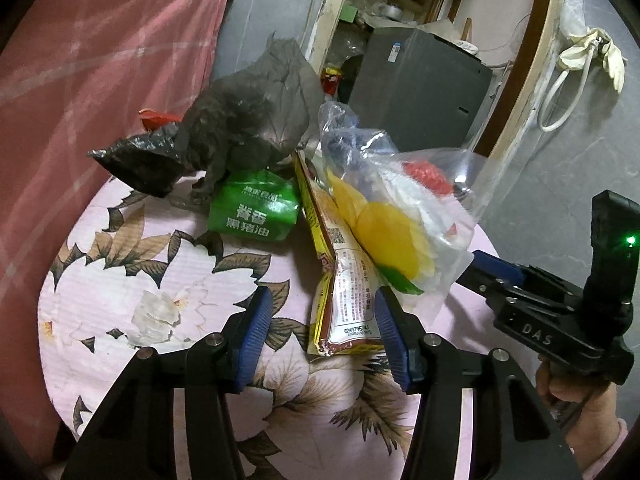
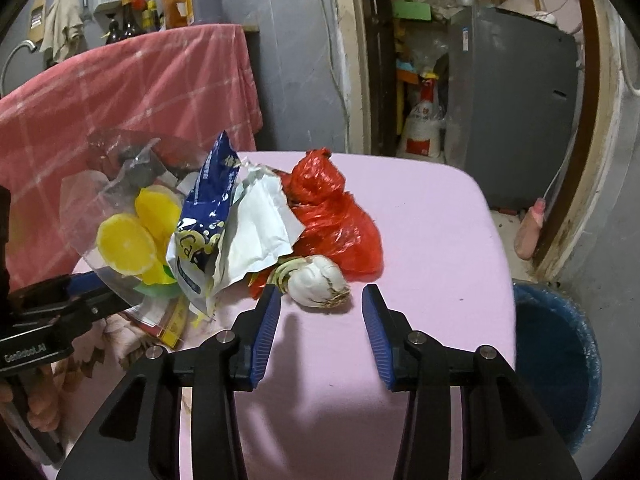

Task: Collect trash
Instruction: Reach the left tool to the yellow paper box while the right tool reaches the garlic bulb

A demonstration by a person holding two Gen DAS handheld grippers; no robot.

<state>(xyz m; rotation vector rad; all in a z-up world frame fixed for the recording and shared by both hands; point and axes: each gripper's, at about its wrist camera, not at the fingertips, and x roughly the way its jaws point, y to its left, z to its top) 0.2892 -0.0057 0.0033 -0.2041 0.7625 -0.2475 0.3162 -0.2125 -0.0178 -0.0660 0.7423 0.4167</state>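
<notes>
A heap of trash lies on a table with a pink floral cloth [image 1: 160, 280]. In the left wrist view my left gripper [image 1: 323, 292] stands open around the lower end of a yellow-red snack wrapper [image 1: 340, 280], with a gap on the left side. A clear bag of lemon slices [image 1: 400, 216] leans on the wrapper. Behind lie a green packet [image 1: 254, 212] and a black plastic bag [image 1: 240, 128]. In the right wrist view my right gripper [image 2: 322, 289] is open, its tips just short of a garlic bulb [image 2: 316, 276]. A red plastic bag [image 2: 328, 208], white packet [image 2: 260, 224] and blue packet [image 2: 212, 200] lie beyond.
A blue-lined bin [image 2: 560, 360] stands on the floor off the table's right edge. A pink checked cloth [image 2: 140, 88] hangs behind the table at the left. A grey cabinet [image 2: 512, 112] and a white sack [image 2: 424, 128] stand in the doorway.
</notes>
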